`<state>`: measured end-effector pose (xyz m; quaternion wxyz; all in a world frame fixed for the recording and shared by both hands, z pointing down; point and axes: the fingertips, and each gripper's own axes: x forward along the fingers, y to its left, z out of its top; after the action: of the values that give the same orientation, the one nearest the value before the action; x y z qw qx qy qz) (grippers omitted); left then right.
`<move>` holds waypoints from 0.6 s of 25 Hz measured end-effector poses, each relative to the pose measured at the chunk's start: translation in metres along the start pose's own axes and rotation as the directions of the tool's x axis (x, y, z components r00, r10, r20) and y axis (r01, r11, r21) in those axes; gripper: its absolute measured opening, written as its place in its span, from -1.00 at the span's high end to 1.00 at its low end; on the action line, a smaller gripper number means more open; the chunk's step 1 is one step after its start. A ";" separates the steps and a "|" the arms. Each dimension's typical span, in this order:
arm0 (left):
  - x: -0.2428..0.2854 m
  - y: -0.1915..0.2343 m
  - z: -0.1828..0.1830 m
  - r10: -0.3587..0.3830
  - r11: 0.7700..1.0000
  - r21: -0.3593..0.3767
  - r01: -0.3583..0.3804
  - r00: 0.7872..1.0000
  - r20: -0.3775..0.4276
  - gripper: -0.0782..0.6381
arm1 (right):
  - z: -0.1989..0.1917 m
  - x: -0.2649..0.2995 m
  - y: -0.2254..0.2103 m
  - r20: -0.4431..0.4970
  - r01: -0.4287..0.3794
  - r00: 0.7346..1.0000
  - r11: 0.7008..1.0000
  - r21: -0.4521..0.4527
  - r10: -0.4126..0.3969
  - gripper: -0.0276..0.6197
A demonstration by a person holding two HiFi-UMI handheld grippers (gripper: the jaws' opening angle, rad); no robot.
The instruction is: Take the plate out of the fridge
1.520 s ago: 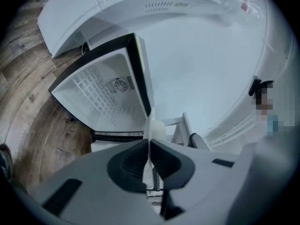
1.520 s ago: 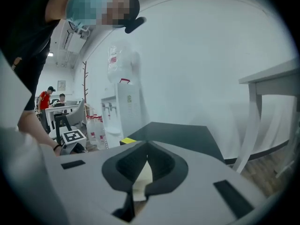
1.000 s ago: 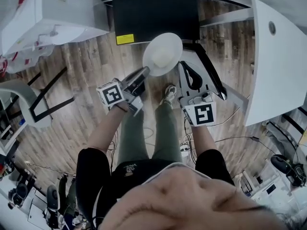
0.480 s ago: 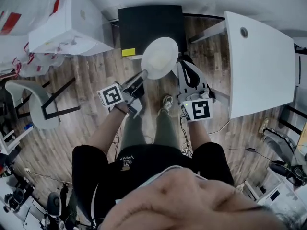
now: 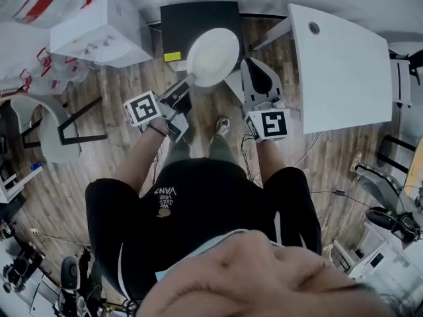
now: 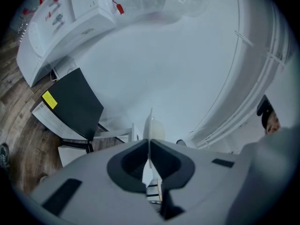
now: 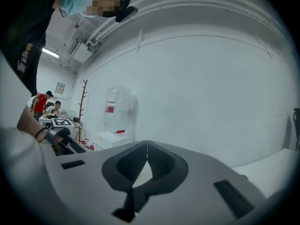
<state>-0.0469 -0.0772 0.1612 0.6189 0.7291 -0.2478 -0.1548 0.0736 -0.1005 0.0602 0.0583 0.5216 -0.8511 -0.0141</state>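
The white plate (image 5: 213,57) hangs in the air above the small black fridge (image 5: 198,25), which bears a yellow label. My left gripper (image 5: 192,78) is shut on the plate's near left rim. In the left gripper view the plate (image 6: 151,125) shows edge-on, pinched between the two dark pads, with the fridge (image 6: 70,102) low at the left. My right gripper (image 5: 250,63) is beside the plate on its right, apart from it. Its jaws (image 7: 147,146) meet at the tips with nothing between them.
A white table (image 5: 340,65) stands to the right of the fridge. A white water dispenser (image 5: 99,25) stands to its left, its bottle (image 7: 115,110) also showing in the right gripper view. A grey chair (image 5: 39,131) is on the wooden floor at the left.
Both grippers have risen, and the plate went up with the left one. The fridge and the floor now look smaller and farther below.
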 end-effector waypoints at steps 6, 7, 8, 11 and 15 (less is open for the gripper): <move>-0.010 -0.037 -0.018 -0.048 0.999 0.007 0.048 0.999 0.010 0.71 | 0.022 -0.030 0.002 0.022 0.012 1.000 1.000 -0.017 -0.012 0.88; -0.012 -0.041 -0.020 -0.048 0.999 0.013 0.048 0.999 0.010 0.71 | 0.023 -0.034 0.003 0.023 0.013 1.000 1.000 -0.014 -0.013 0.88; -0.014 -0.044 -0.022 -0.047 0.999 0.018 0.047 0.999 0.011 0.71 | 0.024 -0.038 0.005 0.022 0.014 1.000 1.000 -0.010 -0.014 0.88; -0.019 -0.050 -0.023 -0.050 0.998 0.025 0.049 0.999 0.021 0.71 | 0.027 -0.048 0.010 0.025 0.020 1.000 1.000 -0.001 -0.020 0.88; -0.022 -0.063 -0.027 -0.073 0.997 0.038 0.072 0.997 0.033 0.71 | 0.030 -0.065 0.012 0.035 0.025 0.999 1.000 0.005 -0.025 0.88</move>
<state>-0.0399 -0.0355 0.1027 0.5953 0.7459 -0.2345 -0.1849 0.0882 -0.0383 0.0257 0.0422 0.5320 -0.8454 -0.0221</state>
